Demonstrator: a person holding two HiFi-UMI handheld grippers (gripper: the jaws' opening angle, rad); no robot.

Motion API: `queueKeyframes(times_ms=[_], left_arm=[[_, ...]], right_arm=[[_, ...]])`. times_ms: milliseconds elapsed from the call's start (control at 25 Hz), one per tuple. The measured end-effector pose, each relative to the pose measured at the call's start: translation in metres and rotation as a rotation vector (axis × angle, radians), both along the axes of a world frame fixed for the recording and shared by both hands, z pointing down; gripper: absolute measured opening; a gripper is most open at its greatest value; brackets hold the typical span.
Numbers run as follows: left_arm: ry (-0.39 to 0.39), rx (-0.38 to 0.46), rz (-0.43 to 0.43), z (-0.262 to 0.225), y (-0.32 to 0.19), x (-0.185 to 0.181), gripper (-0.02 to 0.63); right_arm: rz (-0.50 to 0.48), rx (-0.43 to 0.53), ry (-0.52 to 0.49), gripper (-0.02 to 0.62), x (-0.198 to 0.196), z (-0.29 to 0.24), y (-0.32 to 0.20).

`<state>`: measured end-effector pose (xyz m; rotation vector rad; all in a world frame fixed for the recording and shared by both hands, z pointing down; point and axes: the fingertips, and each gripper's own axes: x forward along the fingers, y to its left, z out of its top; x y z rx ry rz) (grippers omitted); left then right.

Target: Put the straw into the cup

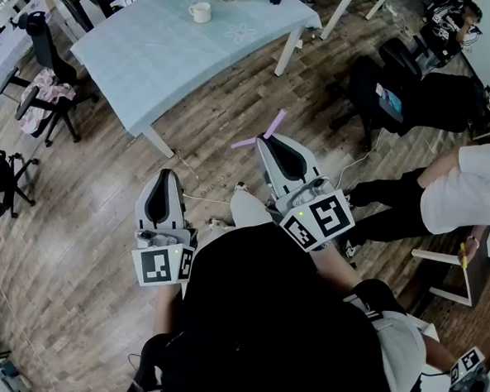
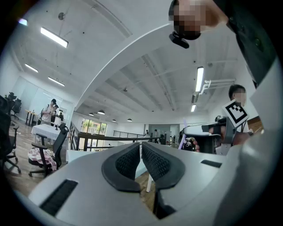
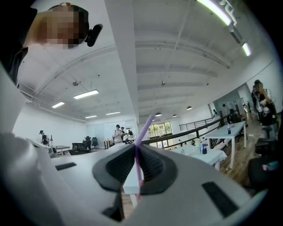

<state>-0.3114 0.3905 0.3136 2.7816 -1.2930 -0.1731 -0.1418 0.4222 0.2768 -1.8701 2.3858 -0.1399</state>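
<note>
So in the head view the person is standing on the wood floor well short of the table (image 1: 154, 53) with the pale blue cloth. The cup (image 1: 199, 12) sits upright on top of that table, toward its far side. The right gripper (image 1: 271, 143) is held out toward the table with the purple straw (image 1: 274, 123) sticking out past its tips, bent end angling up. The straw is well apart from both table and cup. The left gripper (image 1: 165, 178) hangs a bit further back from the table with nothing in it. In the left gripper view the jaws are pressed together with nothing between them, pointing level, and there's only room background behind them. In the right gripper view the jaws are clamped tight on the straw, which runs up between the pads and pokes out above them. The table shows off to the right there, but the cup can't be picked out. So this reads as the carry step: the straw's been picked up but hasn't been delivered. The next move probably calls for walking up to the table and getting the right gripper above the cup. Then it'd tip so the straw's free end points down into the mouth, and only then let go. The left claw could steady the cup, since it looks light enough to tip.
</note>
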Motion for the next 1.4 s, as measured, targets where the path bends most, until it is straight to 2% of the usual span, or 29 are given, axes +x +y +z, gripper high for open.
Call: queueKeyframes(times_ms=[640,1120,1400], left_arm=[[0.007,-0.01,-0.037,0.009,-0.003,-0.014,0.028],[-0.017,-0.016,-0.007,0.011,-0.026,0.007,0.028],[-0.025,-0.009,-0.023,0.013,-0.05,0.04,0.028]], right_arm=[[-0.054,-0.003,0.017,0.035,-0.023,0.007,-0.011],[-0.037,-0.004,-0.018,0.037,-0.003,0.011,-0.032],[-0.06,-0.011,-0.045,0.037,0.028,0.02,-0.06]])
